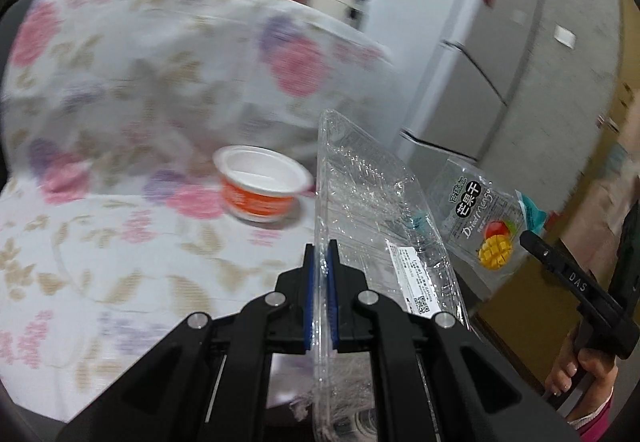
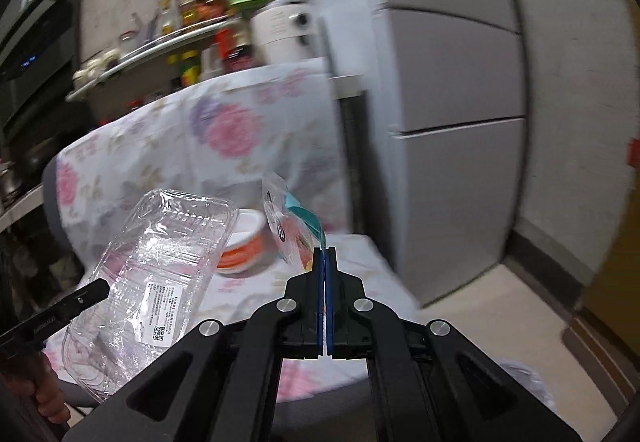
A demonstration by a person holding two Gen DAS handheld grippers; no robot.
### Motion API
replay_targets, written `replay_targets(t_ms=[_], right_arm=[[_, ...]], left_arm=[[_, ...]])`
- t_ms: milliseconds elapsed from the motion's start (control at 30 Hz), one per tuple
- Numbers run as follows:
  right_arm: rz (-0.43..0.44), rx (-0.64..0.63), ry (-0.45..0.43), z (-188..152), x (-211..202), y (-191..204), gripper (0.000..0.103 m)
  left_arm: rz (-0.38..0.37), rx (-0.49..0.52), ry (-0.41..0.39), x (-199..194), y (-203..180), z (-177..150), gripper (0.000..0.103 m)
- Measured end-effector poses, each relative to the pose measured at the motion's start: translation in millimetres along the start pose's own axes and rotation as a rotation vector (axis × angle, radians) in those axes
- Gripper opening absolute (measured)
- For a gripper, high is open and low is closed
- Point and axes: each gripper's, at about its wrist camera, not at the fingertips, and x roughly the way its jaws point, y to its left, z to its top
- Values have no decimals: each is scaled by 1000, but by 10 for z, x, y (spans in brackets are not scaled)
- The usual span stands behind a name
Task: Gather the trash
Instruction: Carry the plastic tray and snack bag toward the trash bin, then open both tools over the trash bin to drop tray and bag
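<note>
Holding two pieces of trash above the flowered table

Holding is what both of your tools do at this moment. Your left gripper (image 1: 321,254) has its blue pads (image 1: 331,282) pressed on the edge of the clear plastic clamshell tray (image 1: 372,210), which stands on its edge, tilted, with a white printed label (image 1: 412,278) on its lower part. Your right gripper (image 2: 325,262) is closed tight on the corner of the dried mango snack bag (image 2: 290,230), a clear pouch with a teal strip and a picture of yellow mango; the bag rises up and to the left from the pads.

Both items are in the air, near each other, over the table with the white cloth with pink and purple flowers (image 1: 120,90). On this cloth sits the round orange and white cup (image 1: 262,188), open at the top, between the two held items in the right wrist view. Behind the table stands a grey refrigerator (image 2: 452,82), and a shelf with bottles (image 2: 192,18) is at the wall. Your fingers (image 1: 576,370) show on the right handle.
</note>
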Motion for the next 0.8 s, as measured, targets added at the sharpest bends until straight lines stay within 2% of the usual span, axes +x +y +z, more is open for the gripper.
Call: replay_targets(t_ms=[200,433,633,800], right_arm=[[-186,80,-11,-195,-443,-737,1],[-356,190,44,-605,-675,-1476,1],[-425,302,107,-979,-674,-1949,1],[-445,349,143,-1202,-615,-2168,1]], left_arm=[[-132,133,48,361,-727,-169,3],[-243,274,129,816,-1540,-593,4],[-288,330,206,1166,-1937,-927,4],[-304,349,226,1375,-2140,-1038,4]])
